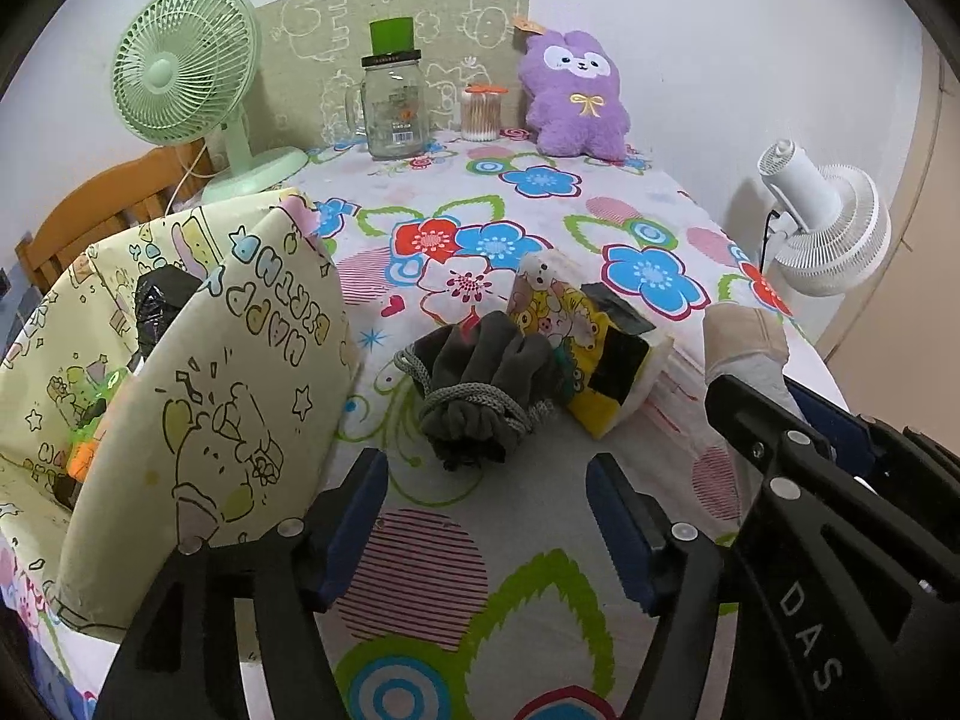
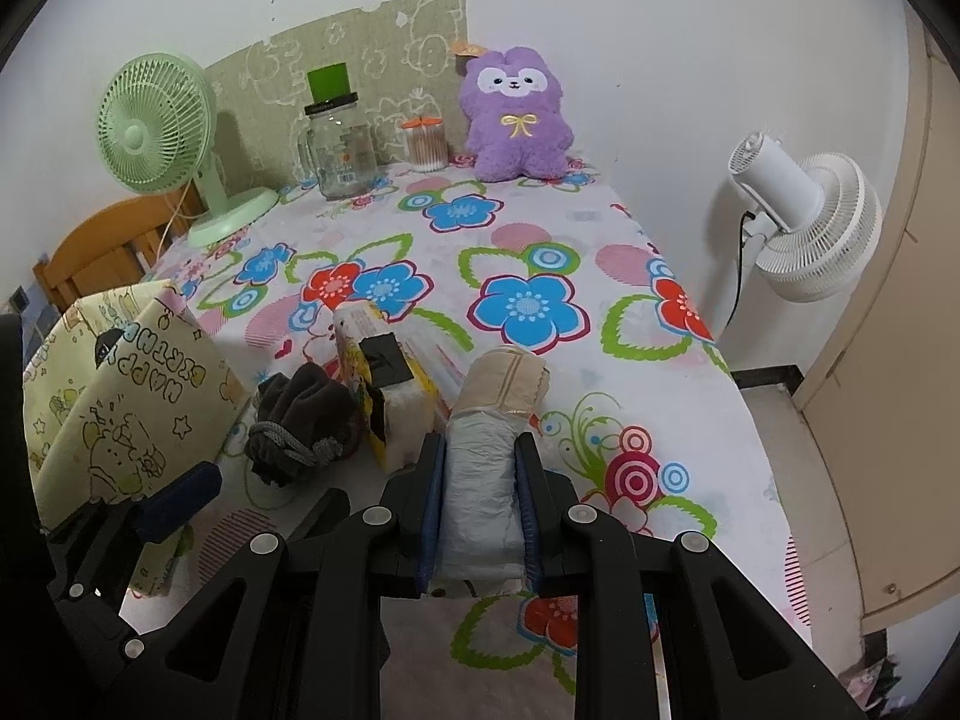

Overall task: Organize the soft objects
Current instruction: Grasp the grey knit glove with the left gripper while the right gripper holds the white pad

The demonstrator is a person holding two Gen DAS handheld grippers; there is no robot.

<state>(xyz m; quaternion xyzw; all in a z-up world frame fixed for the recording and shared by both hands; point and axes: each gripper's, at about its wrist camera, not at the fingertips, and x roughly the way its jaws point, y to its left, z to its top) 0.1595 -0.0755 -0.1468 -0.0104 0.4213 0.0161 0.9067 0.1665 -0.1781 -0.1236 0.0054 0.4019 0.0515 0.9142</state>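
Note:
My left gripper (image 1: 486, 468) is open over the flowered tablecloth with nothing between its fingers. Just ahead of it lies a grey drawstring pouch (image 1: 480, 396) (image 2: 300, 420). Beside the pouch is a yellow cartoon-print tissue pack (image 1: 582, 336) (image 2: 390, 402). My right gripper (image 2: 482, 450) is shut on a grey-white rolled bundle (image 2: 480, 480) with a beige end, also visible in the left wrist view as the bundle (image 1: 744, 348). A cream cartoon-print fabric bin (image 1: 240, 360) (image 2: 120, 408) stands open at the left, with dark and green items inside. A purple plush (image 1: 576, 96) leans against the back wall.
At the back stand a green desk fan (image 1: 186, 72), a glass jar with a green lid (image 1: 393, 102) and a cotton swab tub (image 1: 480, 114). A white fan (image 2: 804, 222) stands off the table's right edge. A wooden chair back (image 1: 102, 204) is behind the bin.

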